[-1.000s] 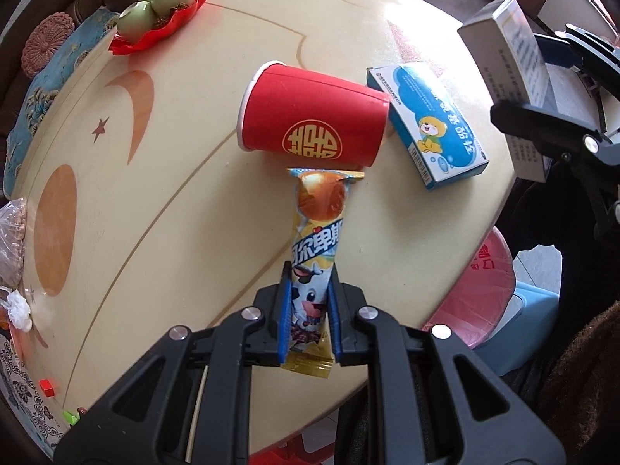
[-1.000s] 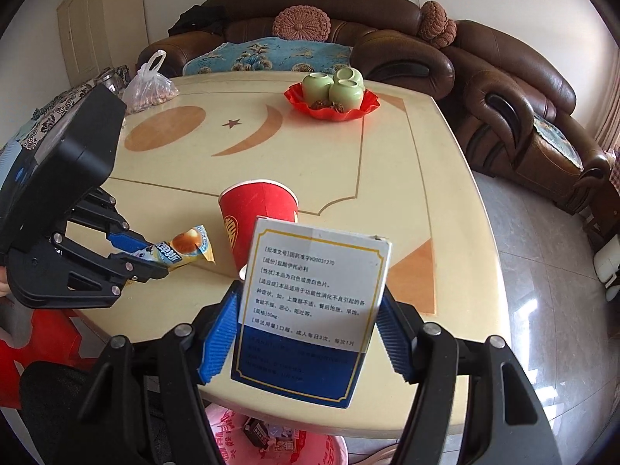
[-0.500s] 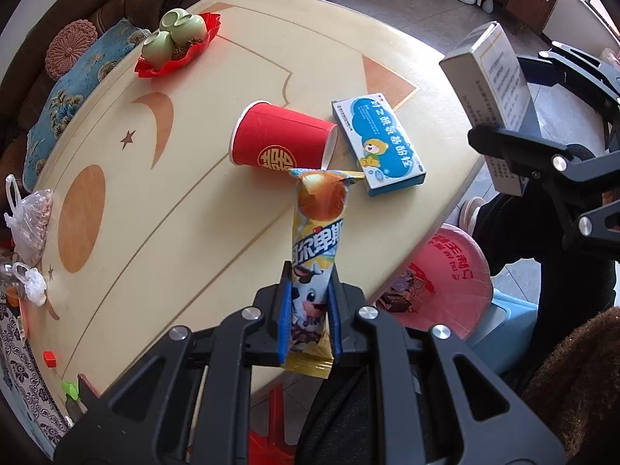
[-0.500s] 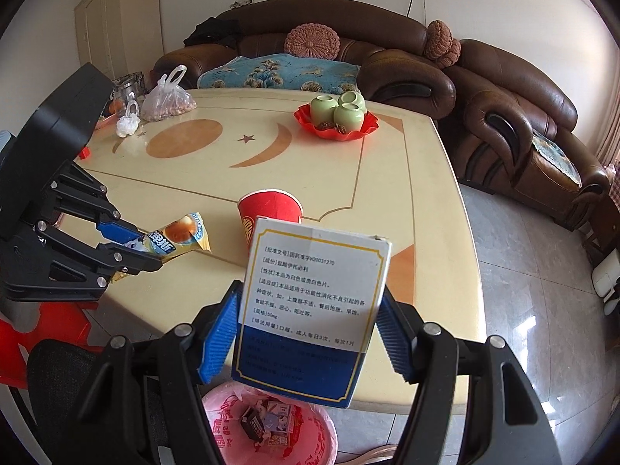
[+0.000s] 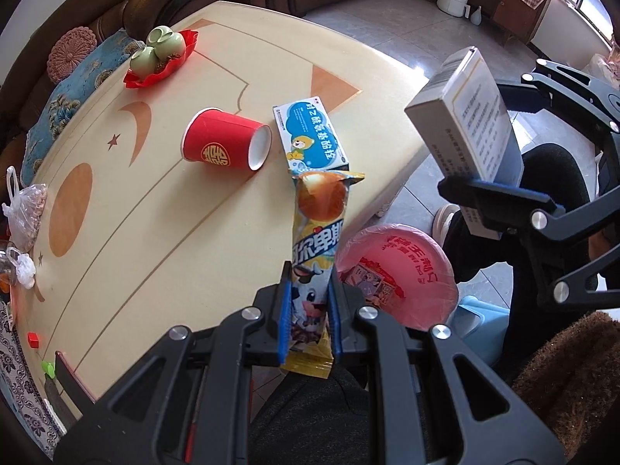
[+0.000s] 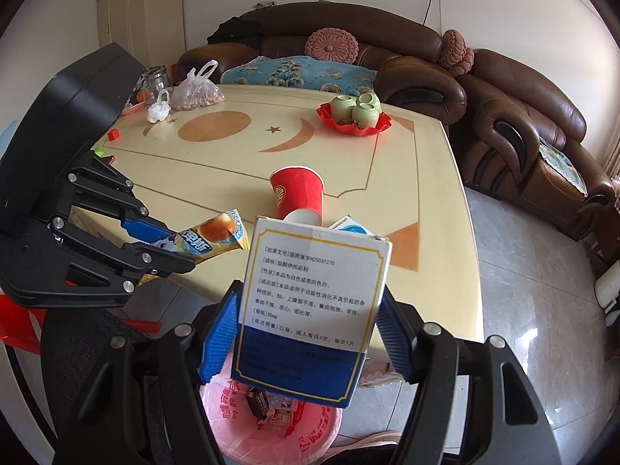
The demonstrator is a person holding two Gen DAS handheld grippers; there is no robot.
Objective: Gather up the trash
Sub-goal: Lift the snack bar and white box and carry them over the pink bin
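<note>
My left gripper [image 5: 309, 302] is shut on a yellow snack wrapper [image 5: 317, 228] and holds it in the air past the table's near edge. It also shows in the right wrist view [image 6: 211, 238]. My right gripper [image 6: 306, 325] is shut on a white and blue medicine box [image 6: 310, 306], held above a pink-lined trash bin [image 6: 271, 422]. The bin [image 5: 395, 275] holds some scraps. A red paper cup [image 5: 224, 145] lies on its side on the cream table [image 5: 155, 232], next to a blue and white box [image 5: 310, 135].
A red dish with green cups [image 5: 161, 56] stands at the table's far side. Plastic bags [image 5: 23, 213] lie at the left edge. Brown sofas [image 6: 503, 97] line the wall. A blue stool [image 5: 480, 321] stands beside the bin. Tiled floor lies right.
Both grippers have risen and drawn back from the table with their loads. The pink bin has come into fuller view below them.
</note>
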